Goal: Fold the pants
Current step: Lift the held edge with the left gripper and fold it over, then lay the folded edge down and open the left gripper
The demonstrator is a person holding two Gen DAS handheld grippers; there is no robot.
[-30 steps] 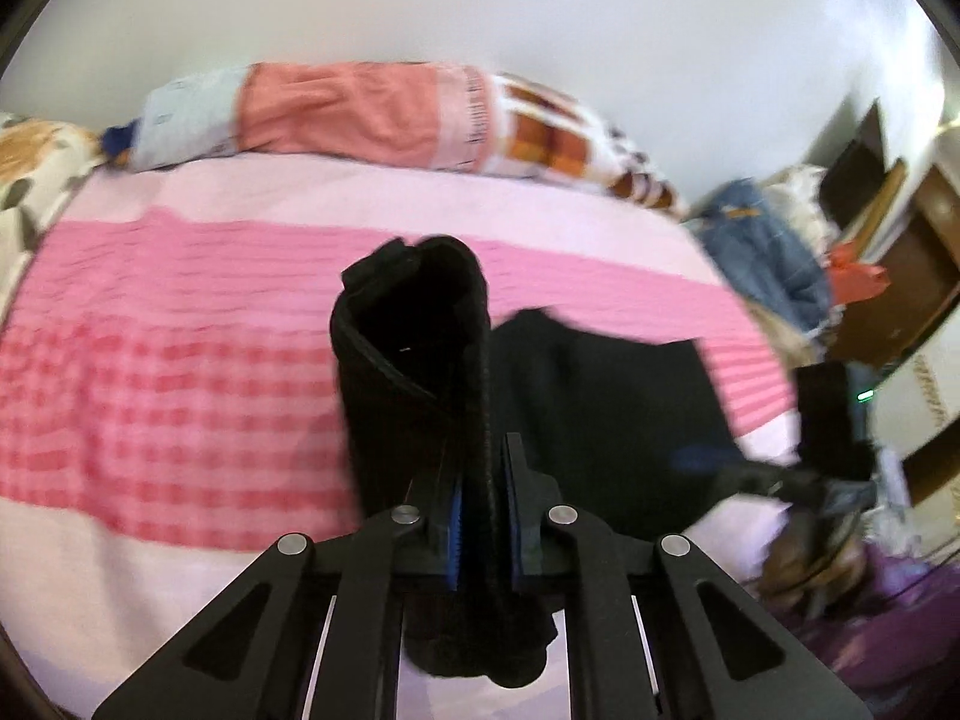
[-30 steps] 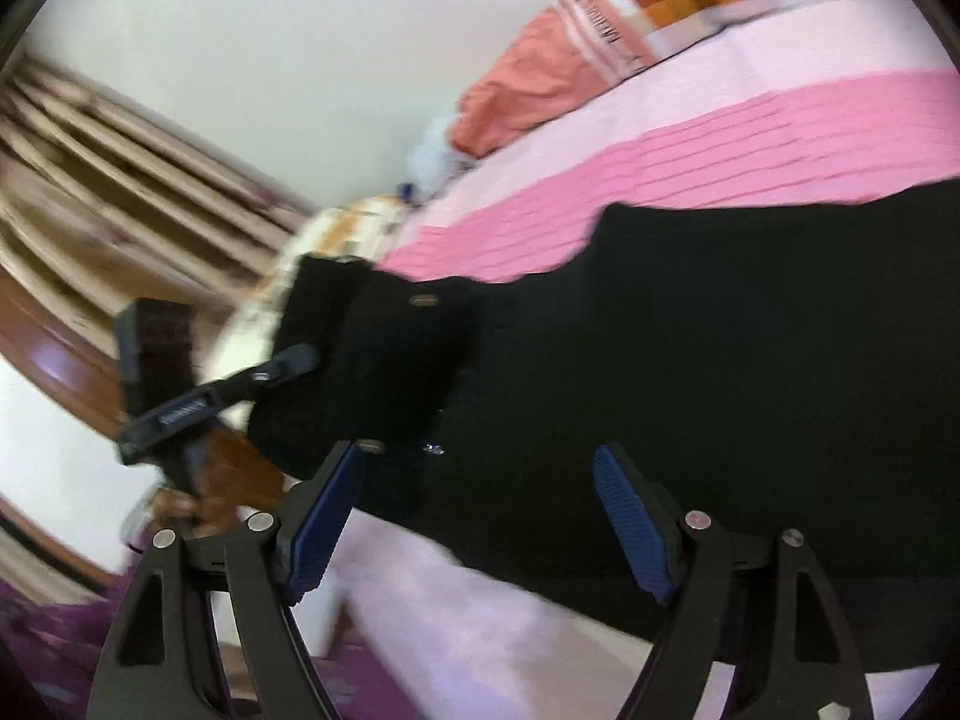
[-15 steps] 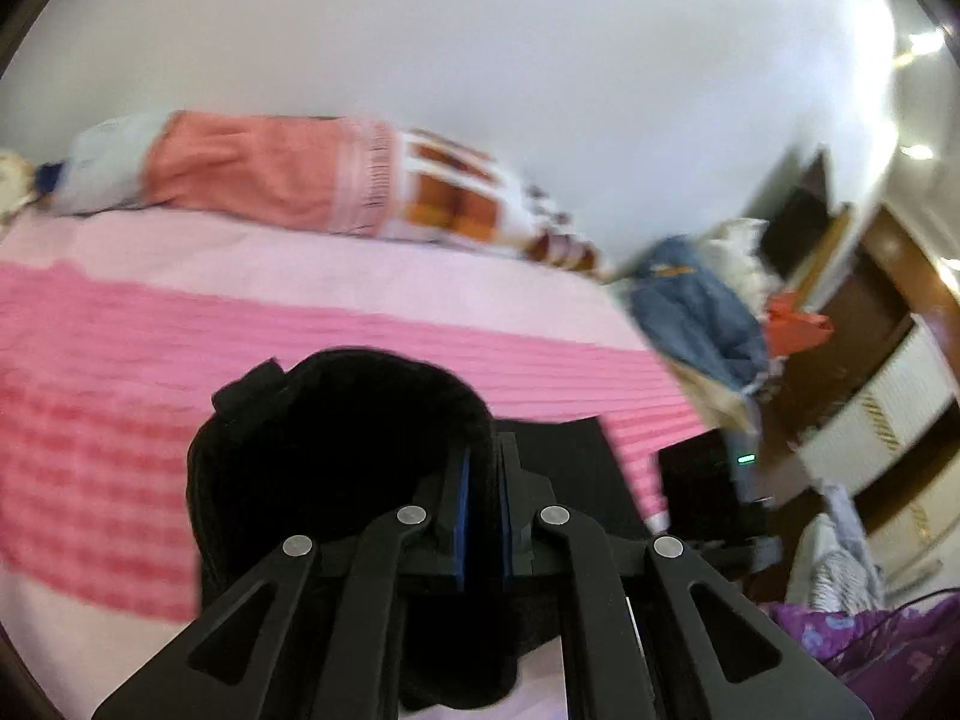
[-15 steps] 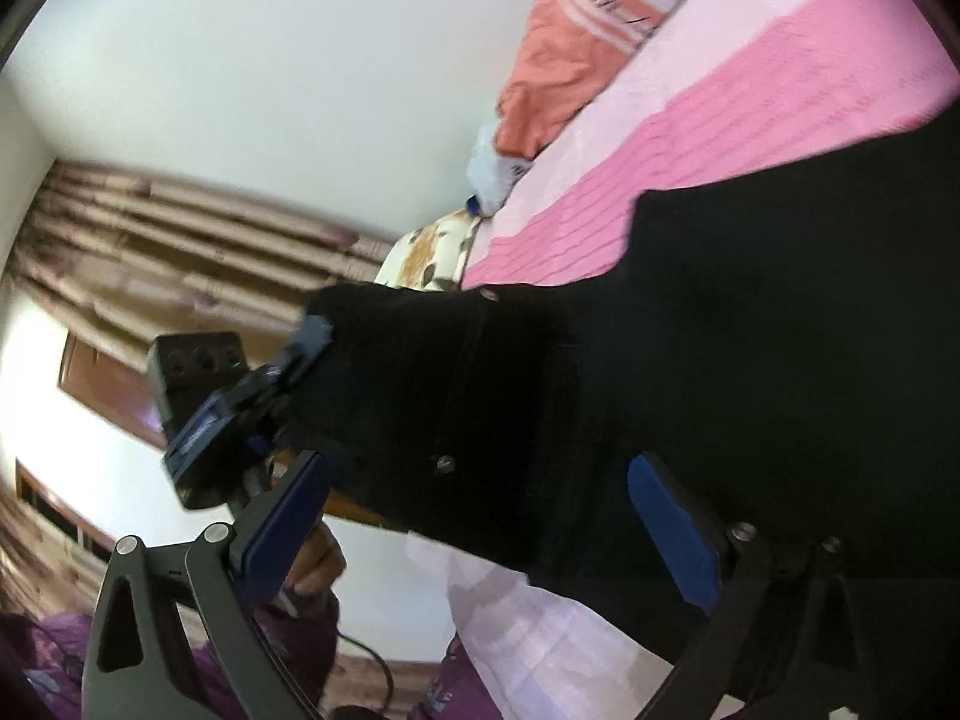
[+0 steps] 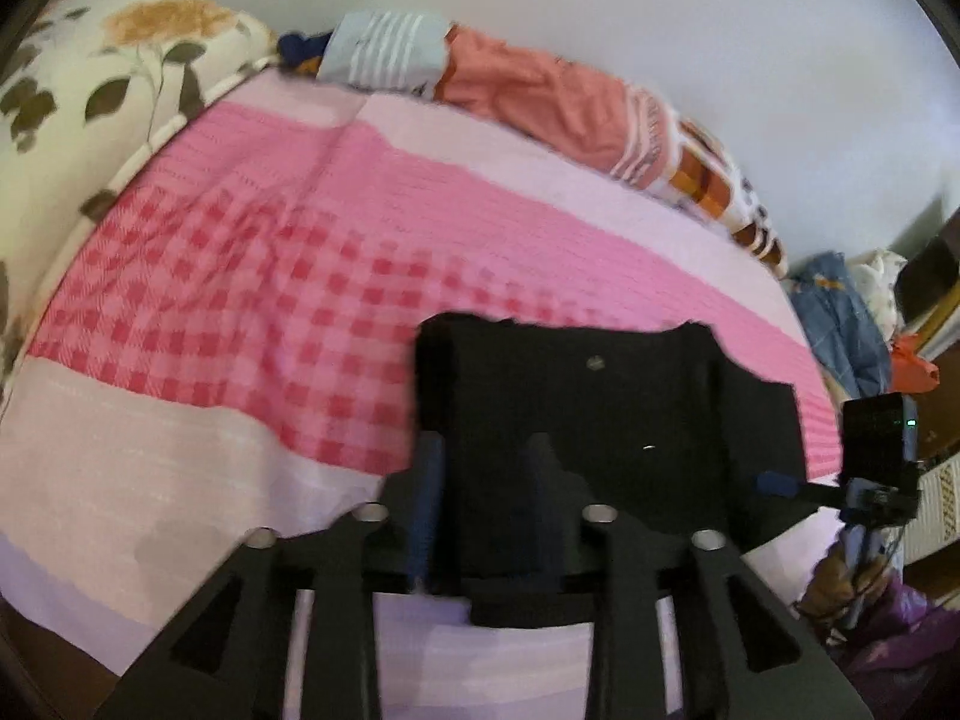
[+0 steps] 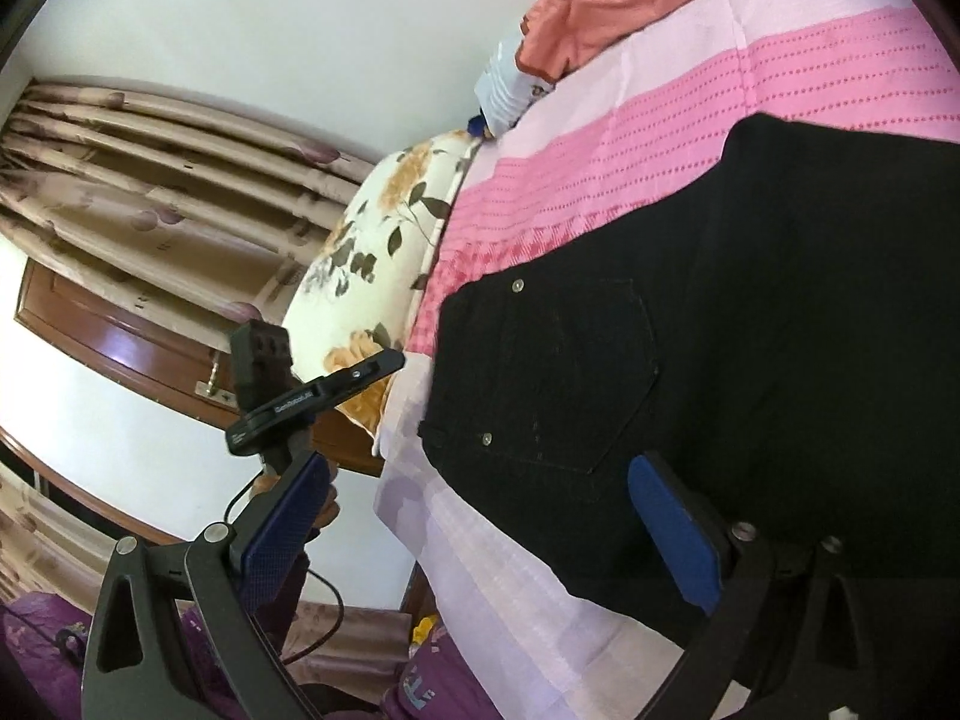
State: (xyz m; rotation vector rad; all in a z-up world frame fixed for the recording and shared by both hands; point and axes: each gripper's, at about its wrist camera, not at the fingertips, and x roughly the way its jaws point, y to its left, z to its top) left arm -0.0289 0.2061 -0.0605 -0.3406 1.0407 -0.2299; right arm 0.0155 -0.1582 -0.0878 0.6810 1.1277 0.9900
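The black denim pants [image 5: 600, 408] are laid folded on the pink checked bedspread [image 5: 252, 276], toward 4 o'clock in the left wrist view. The left gripper [image 5: 483, 498] is parted narrowly around the pants' near edge. The right gripper [image 6: 480, 540] is spread wide at the bed's edge, gripping nothing.

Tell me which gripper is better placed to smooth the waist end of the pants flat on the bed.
Left, probably. The left gripper sits open right over the waist edge of the black pants, fabric between its fingers. The right gripper is open too, but off the bed edge, nearer the pocket.
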